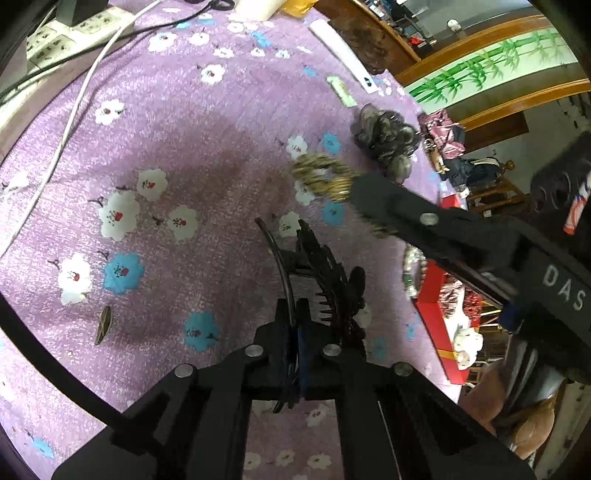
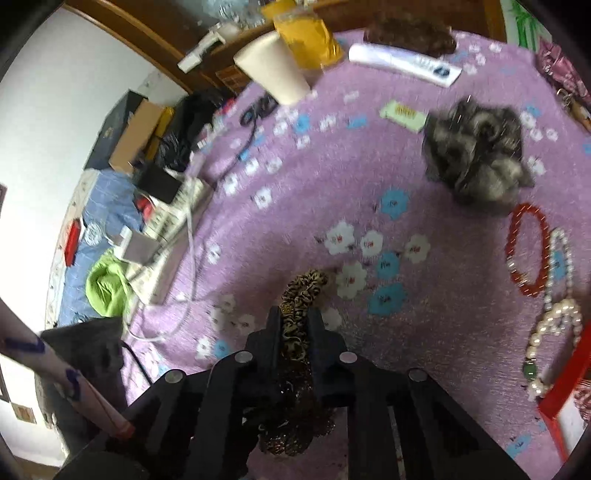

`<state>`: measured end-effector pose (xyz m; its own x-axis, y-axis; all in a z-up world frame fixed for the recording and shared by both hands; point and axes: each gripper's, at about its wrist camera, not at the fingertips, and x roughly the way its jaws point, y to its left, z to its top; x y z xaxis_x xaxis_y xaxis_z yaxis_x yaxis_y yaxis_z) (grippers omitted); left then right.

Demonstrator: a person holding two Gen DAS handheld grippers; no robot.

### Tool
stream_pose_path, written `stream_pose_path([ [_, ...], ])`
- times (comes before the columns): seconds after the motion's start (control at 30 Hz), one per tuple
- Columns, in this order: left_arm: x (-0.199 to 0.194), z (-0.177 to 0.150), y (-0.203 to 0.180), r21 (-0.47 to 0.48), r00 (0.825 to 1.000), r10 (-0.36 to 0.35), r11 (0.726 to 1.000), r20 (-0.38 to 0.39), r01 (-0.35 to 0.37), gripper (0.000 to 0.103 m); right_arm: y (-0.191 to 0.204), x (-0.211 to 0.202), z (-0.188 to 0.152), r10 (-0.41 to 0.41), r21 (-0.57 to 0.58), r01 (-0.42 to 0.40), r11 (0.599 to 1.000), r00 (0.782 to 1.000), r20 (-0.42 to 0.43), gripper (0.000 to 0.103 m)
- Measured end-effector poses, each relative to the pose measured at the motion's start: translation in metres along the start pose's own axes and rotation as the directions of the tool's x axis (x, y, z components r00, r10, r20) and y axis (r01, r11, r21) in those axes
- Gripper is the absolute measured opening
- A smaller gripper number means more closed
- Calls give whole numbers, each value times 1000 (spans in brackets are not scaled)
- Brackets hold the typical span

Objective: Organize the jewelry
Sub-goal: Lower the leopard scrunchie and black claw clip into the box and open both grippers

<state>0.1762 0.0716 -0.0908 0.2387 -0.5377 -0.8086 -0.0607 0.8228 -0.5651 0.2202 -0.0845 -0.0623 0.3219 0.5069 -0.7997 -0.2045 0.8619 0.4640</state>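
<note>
My left gripper (image 1: 295, 314) is shut on a black hair clip with comb teeth (image 1: 325, 273), held above the purple flowered cloth (image 1: 184, 147). My right gripper (image 2: 293, 317) is shut on a leopard-print scrunchie (image 2: 301, 291); it also shows in the left wrist view (image 1: 321, 177), held out over the cloth. A grey fluffy scrunchie (image 2: 476, 155) lies on the cloth, also in the left wrist view (image 1: 384, 140). A red bead bracelet (image 2: 526, 251) and a pearl necklace (image 2: 554, 314) lie at the right. A red box (image 1: 439, 314) stands at the right edge, with a bead bracelet (image 1: 413, 273) by it.
A white power strip and cables (image 2: 173, 221) lie at the cloth's left side. A cream paper roll (image 2: 273, 70), a yellow packet (image 2: 306, 33) and a white tube (image 2: 402, 62) lie at the far edge. A small green-white pack (image 2: 402, 112) lies near the grey scrunchie.
</note>
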Motion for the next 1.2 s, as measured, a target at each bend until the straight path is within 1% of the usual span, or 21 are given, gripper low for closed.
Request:
stream_pose_path([
  [0.17, -23, -1, -12, 24, 999, -28, 999, 33, 27, 3, -1, -37, 0, 16, 13, -17, 1000, 997, 77, 15],
  [0.33, -41, -6, -37, 66, 996, -73, 995, 45, 70, 3, -16, -80, -11, 4, 48, -11, 999, 990, 144, 15],
  [0.53, -44, -19, -84, 128, 991, -131, 984, 31, 126, 3, -56, -140, -33, -74, 98, 54, 994, 975, 208, 15],
  [0.67, -37, -30, -120, 173, 985, -173, 970, 2, 170, 3, -92, -182, -49, -160, 138, 130, 982, 959, 236, 15],
  [0.77, -25, -39, -149, 197, 979, -203, 959, -36, 206, 3, -123, -212, -61, -218, 182, 176, 967, 945, 243, 15],
  [0.87, -7, -48, -180, 222, 971, -226, 946, -78, 238, 3, -150, -229, -70, -255, 212, 207, 955, 938, 235, 15],
  [1.0, 28, -58, -220, 247, 961, -242, 931, -135, 269, 3, -181, -232, -79, -288, 246, 235, 940, 935, 205, 15],
  [1.07, 48, -60, -234, 250, 958, -239, 929, -160, 274, 3, -196, -230, -83, -300, 257, 248, 934, 935, 188, 15],
  [1.2, 94, -60, -249, 235, 954, -210, 937, -213, 258, 3, -224, -220, -86, -313, 280, 262, 923, 937, 156, 15],
])
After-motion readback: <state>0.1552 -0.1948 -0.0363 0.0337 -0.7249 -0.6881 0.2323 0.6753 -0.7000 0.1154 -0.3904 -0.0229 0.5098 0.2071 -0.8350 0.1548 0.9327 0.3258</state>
